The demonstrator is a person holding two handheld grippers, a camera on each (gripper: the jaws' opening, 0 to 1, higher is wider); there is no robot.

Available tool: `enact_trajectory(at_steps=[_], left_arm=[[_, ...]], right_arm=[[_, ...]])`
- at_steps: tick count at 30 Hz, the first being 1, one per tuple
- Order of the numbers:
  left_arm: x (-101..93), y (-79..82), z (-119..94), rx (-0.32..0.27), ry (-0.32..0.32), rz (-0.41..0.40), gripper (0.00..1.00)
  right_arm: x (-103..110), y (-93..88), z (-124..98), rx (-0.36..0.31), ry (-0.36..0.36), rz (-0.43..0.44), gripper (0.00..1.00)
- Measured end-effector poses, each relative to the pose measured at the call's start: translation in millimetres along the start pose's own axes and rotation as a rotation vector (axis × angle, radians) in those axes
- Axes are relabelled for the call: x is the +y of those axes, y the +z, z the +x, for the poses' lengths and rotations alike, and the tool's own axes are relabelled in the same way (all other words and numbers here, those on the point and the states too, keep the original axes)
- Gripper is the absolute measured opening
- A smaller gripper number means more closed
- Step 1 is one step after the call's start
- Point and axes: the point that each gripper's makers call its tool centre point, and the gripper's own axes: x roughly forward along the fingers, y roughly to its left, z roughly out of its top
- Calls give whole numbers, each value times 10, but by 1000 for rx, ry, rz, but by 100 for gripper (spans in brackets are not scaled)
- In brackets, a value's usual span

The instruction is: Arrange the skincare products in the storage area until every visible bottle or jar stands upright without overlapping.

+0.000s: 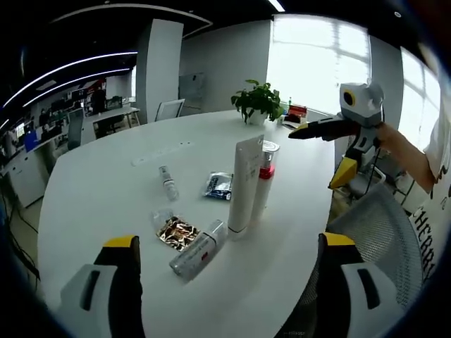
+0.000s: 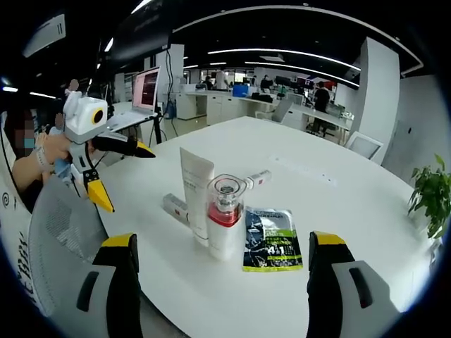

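Your left tool [image 1: 227, 278] has its jaws wide apart with nothing between them, held back from the products over the near edge of the white surface [image 1: 106, 190]. Your right tool [image 2: 222, 278] is the same on the opposite side: jaws spread, nothing gripped.

Two items already stand upright, just beside each other and possibly touching: the tall white tube [image 1: 245, 184] and the clear-capped bottle with a red collar [image 1: 265, 176]. From the right gripper view that bottle [image 2: 225, 215] sits in front of the tube [image 2: 194, 189], so check that they are not leaning on one another.

The rest looks undone. A grey bottle with a red label [image 1: 198, 249] lies on its side near the foot of the tube. A small slim bottle [image 1: 168, 183] lies flat further out, well apart from the standing pair. A small clear jar [image 1: 161, 216] sits next to a shiny gold sachet [image 1: 177, 233]; whether it is upright is too unclear to say. A blue-and-silver sachet [image 1: 219, 185], seen as a green and dark packet [image 2: 272, 238] from the other side, lies flat by the standing pair.

By my reading you are early on: two standing, at least two bottles to raise, and neither tool committed to one yet
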Motion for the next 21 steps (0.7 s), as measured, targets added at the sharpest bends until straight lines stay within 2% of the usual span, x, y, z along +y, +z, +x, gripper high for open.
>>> enact_trajectory(at_steps=[14, 21], left_arm=[[121, -150, 169, 60, -34, -12, 99], [97, -155, 221, 82, -49, 1, 99]], right_arm=[[45, -10, 37, 4, 8, 4, 100], [44, -8, 34, -1, 2, 16, 100]])
